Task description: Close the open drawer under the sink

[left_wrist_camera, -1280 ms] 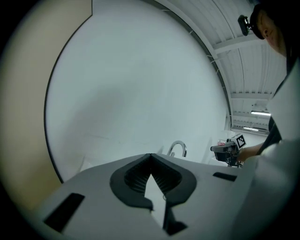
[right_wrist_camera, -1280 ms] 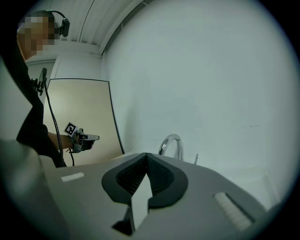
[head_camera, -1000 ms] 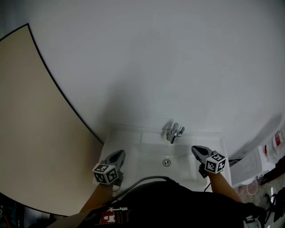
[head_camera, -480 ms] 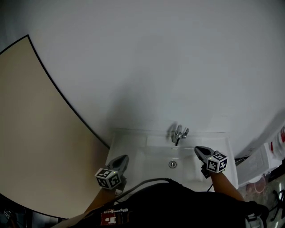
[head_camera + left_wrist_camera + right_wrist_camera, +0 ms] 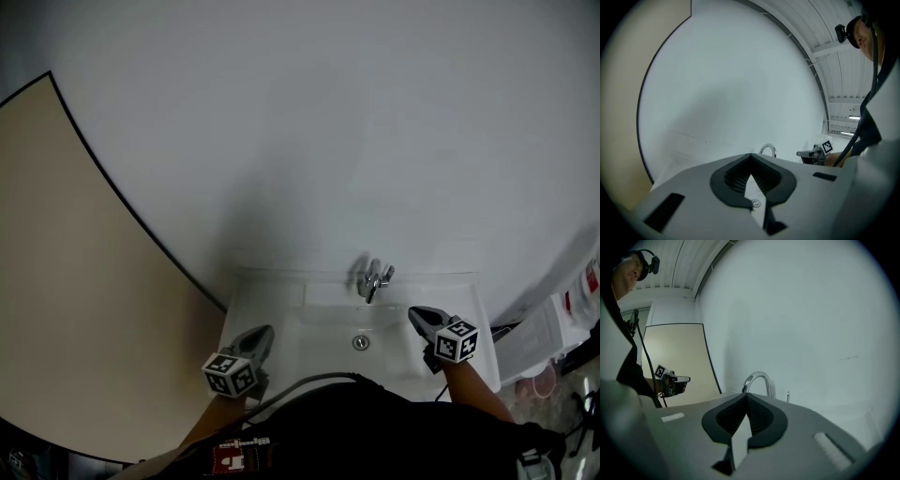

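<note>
The fingers (image 5: 733, 180) of the left gripper (image 5: 262, 332) are clenched tip to tip with nothing between them. Those of the right gripper (image 5: 413, 313) are pressed together the same way, also empty. Both grippers hover over the white sink (image 5: 281, 305), the left one at its left edge and the right one at its right edge. They point toward the wall (image 5: 328, 141), with the tap (image 5: 373, 278) between them and farther back. A beige panel (image 5: 75, 281) stands to the left. The drawer shows in no view (the person's dark top (image 5: 356, 422) covers everything below the sink's front edge).
</note>
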The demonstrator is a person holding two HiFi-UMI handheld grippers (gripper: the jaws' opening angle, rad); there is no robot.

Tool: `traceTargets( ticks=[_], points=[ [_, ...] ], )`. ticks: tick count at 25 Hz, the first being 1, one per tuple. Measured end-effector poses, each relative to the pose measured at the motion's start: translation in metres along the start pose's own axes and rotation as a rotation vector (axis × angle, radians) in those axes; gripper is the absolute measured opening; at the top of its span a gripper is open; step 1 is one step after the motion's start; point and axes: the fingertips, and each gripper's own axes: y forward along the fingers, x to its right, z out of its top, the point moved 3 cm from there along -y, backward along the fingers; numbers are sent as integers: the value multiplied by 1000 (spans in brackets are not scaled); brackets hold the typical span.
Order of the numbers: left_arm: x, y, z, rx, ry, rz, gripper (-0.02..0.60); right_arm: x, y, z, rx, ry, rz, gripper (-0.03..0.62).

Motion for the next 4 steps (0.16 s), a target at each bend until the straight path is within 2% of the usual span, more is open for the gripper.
traceTargets(
  ticks=[4],
  points=[
    [0, 4, -1, -6, -5, -13, 0, 2, -1, 0, -6, 2, -12, -1]
  ],
)
